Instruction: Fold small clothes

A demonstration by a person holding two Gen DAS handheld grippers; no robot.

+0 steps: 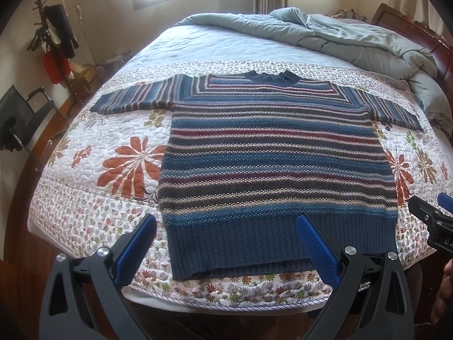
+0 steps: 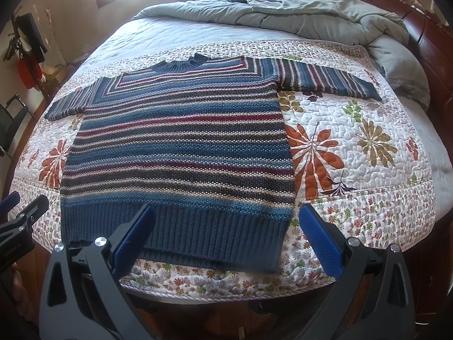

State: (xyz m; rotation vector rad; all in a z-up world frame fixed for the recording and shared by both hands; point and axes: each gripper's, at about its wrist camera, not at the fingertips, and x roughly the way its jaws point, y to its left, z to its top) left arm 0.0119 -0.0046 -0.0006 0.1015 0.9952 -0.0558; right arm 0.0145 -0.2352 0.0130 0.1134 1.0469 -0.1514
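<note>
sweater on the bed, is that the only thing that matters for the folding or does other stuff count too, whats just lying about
Part of the job:
striped sweater, spread flat and unfolded
left gripper, open
right gripper, open
floral quilt beneath the sweater

Just lying about:
grey duvet, bunched at the far end
coat rack
black chair

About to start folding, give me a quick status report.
Left gripper open, right gripper open, both empty above the hem. Striped sweater flat on the quilt, sleeves out, unfolded. Nothing in the way.
</note>
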